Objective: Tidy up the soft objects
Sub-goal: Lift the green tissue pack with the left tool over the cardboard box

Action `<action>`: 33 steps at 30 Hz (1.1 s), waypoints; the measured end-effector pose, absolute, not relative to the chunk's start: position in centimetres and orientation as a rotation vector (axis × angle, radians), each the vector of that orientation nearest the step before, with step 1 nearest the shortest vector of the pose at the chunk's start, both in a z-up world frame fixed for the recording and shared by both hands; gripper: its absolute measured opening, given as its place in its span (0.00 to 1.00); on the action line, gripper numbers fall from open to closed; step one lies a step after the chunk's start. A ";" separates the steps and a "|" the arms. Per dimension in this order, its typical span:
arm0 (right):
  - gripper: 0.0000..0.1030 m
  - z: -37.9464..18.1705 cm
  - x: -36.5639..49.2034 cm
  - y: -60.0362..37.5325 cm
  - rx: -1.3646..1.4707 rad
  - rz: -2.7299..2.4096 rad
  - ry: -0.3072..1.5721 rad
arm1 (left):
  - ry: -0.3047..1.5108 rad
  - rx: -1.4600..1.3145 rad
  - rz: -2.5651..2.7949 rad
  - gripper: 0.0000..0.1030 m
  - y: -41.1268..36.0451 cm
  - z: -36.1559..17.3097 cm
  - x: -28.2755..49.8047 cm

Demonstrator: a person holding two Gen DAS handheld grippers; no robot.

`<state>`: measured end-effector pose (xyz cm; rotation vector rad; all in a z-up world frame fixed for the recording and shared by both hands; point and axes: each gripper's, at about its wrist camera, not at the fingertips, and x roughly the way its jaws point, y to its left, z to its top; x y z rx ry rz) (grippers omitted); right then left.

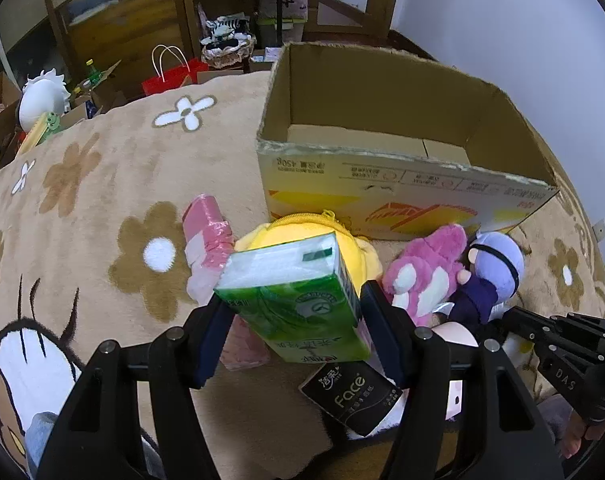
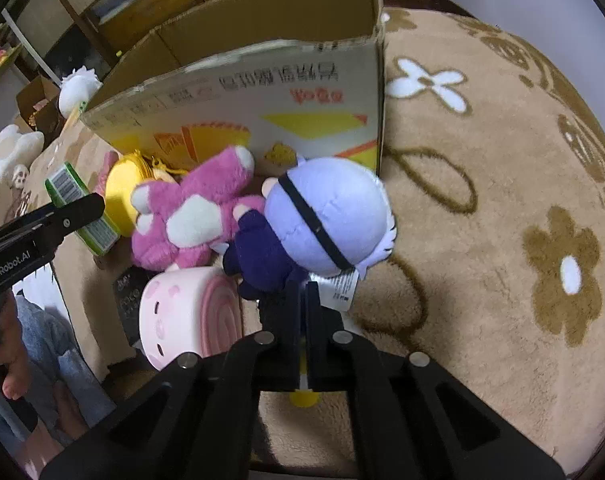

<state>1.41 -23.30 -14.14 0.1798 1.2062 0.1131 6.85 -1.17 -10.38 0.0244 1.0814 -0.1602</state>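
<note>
My left gripper (image 1: 294, 304) is shut on a green tissue pack (image 1: 298, 280), held up off the flowered blanket; the pack (image 2: 66, 184) also shows in the right wrist view. Below it lie a yellow plush (image 1: 262, 236), a pink plush bear (image 1: 426, 268), and a doll with a lilac head (image 1: 498, 260). They lie against an open cardboard box (image 1: 362, 152) that looks empty. My right gripper (image 2: 302, 290) is shut, its tips pinching the lower edge of the doll (image 2: 334, 208) by its dark body and white label. A pink roll-shaped plush (image 2: 182, 312) lies just left of it.
A black tissue pack (image 1: 350, 396) and a pink wrapped pack (image 1: 206, 232) lie under and left of my left gripper. A red paper bag (image 1: 170, 78) and a white plush (image 1: 42, 96) sit beyond the blanket. A person's bare foot (image 2: 10, 360) is at lower left.
</note>
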 end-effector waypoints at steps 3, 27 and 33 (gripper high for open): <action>0.02 -13.0 1.1 -23.8 0.196 0.111 1.155 | 1.059 0.043 -0.152 0.61 -1.0 -9.7 6.6; 0.02 -1.5 -2.6 -23.8 0.217 0.157 0.735 | 0.811 0.146 -0.166 0.60 -2.8 -3.1 3.6; 0.02 1.6 -0.8 -23.7 0.192 0.168 0.637 | 0.684 0.177 -0.165 0.60 -3.7 -0.1 4.3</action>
